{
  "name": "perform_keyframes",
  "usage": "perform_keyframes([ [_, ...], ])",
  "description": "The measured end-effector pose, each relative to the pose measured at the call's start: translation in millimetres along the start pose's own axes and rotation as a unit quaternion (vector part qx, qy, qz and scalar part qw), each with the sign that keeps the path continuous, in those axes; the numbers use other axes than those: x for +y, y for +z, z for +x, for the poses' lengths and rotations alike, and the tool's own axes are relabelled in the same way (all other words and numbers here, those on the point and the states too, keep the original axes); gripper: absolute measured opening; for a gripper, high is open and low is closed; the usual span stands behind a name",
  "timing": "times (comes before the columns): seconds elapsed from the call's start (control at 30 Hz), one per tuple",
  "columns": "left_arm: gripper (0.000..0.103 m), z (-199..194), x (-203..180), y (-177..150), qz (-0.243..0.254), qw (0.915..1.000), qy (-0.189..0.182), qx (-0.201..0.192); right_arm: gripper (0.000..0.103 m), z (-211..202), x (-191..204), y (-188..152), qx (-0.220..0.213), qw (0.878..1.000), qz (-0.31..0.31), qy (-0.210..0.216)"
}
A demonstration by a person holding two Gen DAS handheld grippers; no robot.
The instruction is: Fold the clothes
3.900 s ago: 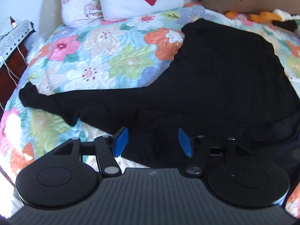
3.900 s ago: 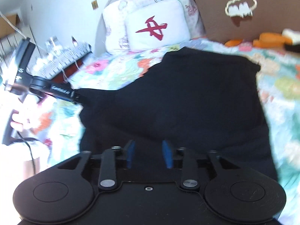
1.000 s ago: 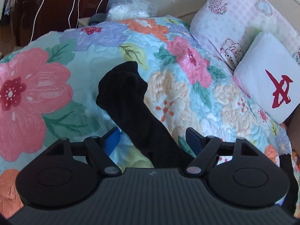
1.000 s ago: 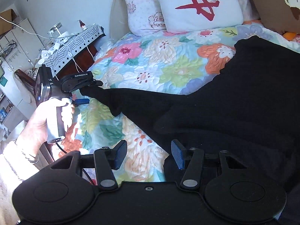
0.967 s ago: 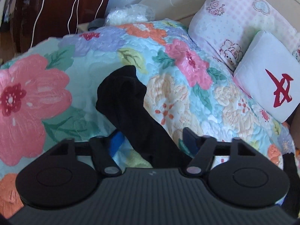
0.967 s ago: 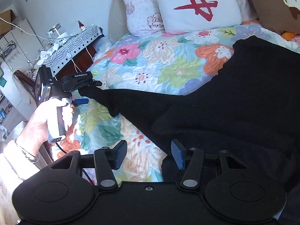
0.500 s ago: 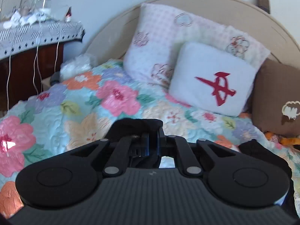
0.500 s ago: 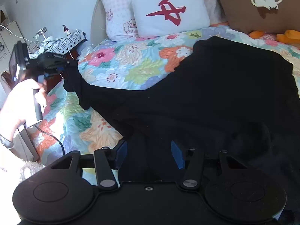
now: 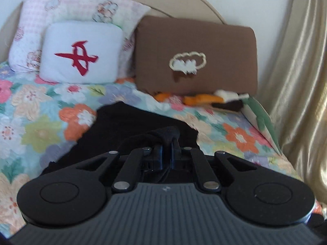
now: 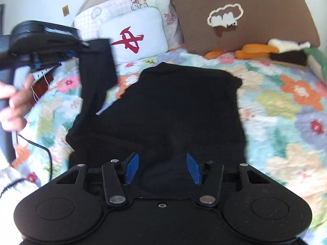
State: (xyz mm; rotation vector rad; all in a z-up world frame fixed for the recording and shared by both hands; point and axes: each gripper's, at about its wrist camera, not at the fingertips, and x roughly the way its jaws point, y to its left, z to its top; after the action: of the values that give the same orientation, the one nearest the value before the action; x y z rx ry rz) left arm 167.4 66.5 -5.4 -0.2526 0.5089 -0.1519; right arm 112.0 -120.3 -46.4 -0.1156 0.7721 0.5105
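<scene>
I had the left tool (image 9: pixel 167 152) clamped on the cuff end of the black garment's sleeve (image 10: pixel 98 67), its fingers drawn together with the dark cloth bunched between them. From the right wrist camera that sleeve hung lifted off the bed (image 10: pixel 286 106), running from the tool at about 10 o'clock down toward the garment's lower left corner near 8 o'clock, so its long axis stood steep and slightly slanted. The black garment (image 10: pixel 179 110) itself lay spread flat on the floral quilt, its long axis running from 6 o'clock up toward 12, the far end pointing at the pillows. My right tool (image 10: pixel 162 168) sat low over the near end of the garment, its blue fingers (image 10: pixel 131 168) apart with dark cloth showing between them. The white cushion (image 9: pixel 79 53) and brown cushion (image 9: pixel 194 57) stood against the headboard beyond, well apart from the garment.
</scene>
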Motion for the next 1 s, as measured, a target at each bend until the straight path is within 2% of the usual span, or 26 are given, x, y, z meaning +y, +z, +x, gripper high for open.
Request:
perform_keyframes([
  [0.03, 0.01, 7.4, -10.7, -11.6, 0.011, 0.9999, -0.005, 0.011, 0.057, -4.6, -4.0, -1.3, 0.002, 1.0, -0.013, -0.007],
  [0.07, 0.015, 13.5, -16.9, -22.8, 0.025, 0.9992, -0.016, 0.029, 0.058, -9.2, -8.0, -2.7, 0.005, 1.0, -0.026, -0.014],
  [0.1, 0.025, 19.2, -23.0, -34.0, 0.038, 0.9978, -0.027, 0.048, 0.06, -13.8, -12.1, -4.0, 0.007, 0.999, -0.04, -0.021],
  [0.13, 0.029, 22.2, -28.1, -44.4, 0.05, 0.995, -0.04, 0.076, 0.063, -18.4, -16.1, -5.4, 0.009, 0.998, -0.053, -0.028],
  [0.2, 0.036, 23.3, -29.4, -55.3, 0.073, 0.991, -0.039, 0.105, 0.063, -27.6, -24.1, -8.1, 0.014, 0.996, -0.079, -0.041],
  [0.23, 0.038, 20.4, -26.6, -56.6, 0.08, 0.9908, -0.032, 0.105, 0.063, -23.7, -30.5, -9.2, 0.012, 0.997, -0.074, -0.029],
  [0.27, 0.045, 16.1, -21.5, -54.5, 0.08, 0.9916, -0.023, 0.1, 0.063, -16.9, -37.6, -10.3, 0.01, 0.998, -0.062, -0.01],
  [0.33, 0.058, 4.8, -2.8, -41.7, 0.059, 0.9953, -0.001, 0.076, 0.06, -2.6, -59.9, -12.0, 0.006, 0.999, 0.024, 0.041],
  [0.4, 0.071, -5.8, 17.7, -31.6, 0.029, 0.9981, -0.001, 0.055, 0.06, 7.9, -78.6, -16.4, -0.003, 0.987, 0.126, 0.096],
  [0.47, 0.071, -9.1, 39.2, -25.8, -0.007, 0.998, -0.028, 0.057, 0.06, 13.8, -85.6, -22.1, -0.022, 0.975, 0.175, 0.132],
  [0.5, 0.071, -6.8, 48.5, -26.7, -0.033, 0.9966, -0.038, 0.066, 0.06, 16.8, -85.1, -22.9, -0.024, 0.974, 0.179, 0.134],
  [0.57, 0.069, -1.2, 67.6, -31.1, -0.086, 0.992, -0.023, 0.09, 0.06, 22.8, -81.7, -22.7, -0.025, 0.976, 0.174, 0.129],
  [0.63, 0.069, 1.2, 78.8, -33.4, -0.082, 0.991, 0.024, 0.103, 0.06, 27.4, -77.8, -19.4, -0.032, 0.98, 0.156, 0.117],
  [0.67, 0.069, 2.8, 85.0, -34.1, -0.077, 0.9884, 0.057, 0.117, 0.06, 30.8, -75.3, -17.2, -0.033, 0.981, 0.15, 0.115],
  [0.7, 0.069, 8.1, 94.2, -36.1, -0.085, 0.9823, 0.086, 0.143, 0.06, 34.8, -73.0, -13.1, -0.03, 0.982, 0.144, 0.116],
  [0.77, 0.069, 18.4, 113.2, -40.4, -0.104, 0.9661, 0.14, 0.191, 0.06, 43.1, -67.9, -0.4, -0.029, 0.984, 0.126, 0.122],
  [0.9, 0.068, 29.3, 164.0, -62.4, -0.222, 0.9369, 0.161, 0.217, 0.061, 71.0, -66.2, 23.5, -0.033, 0.977, 0.139, 0.155],
  [0.97, 0.066, 29.3, 177.6, -66.3, -0.25, 0.9289, 0.172, 0.211, 0.062, 91.6, -67.2, 27.3, -0.019, 0.975, 0.166, 0.146],
  [1.0, 0.067, 28.2, 181.0, -66.0, -0.253, 0.9285, 0.179, 0.204, 0.063, 102.0, -67.7, 28.7, -0.012, 0.974, 0.179, 0.138],
])
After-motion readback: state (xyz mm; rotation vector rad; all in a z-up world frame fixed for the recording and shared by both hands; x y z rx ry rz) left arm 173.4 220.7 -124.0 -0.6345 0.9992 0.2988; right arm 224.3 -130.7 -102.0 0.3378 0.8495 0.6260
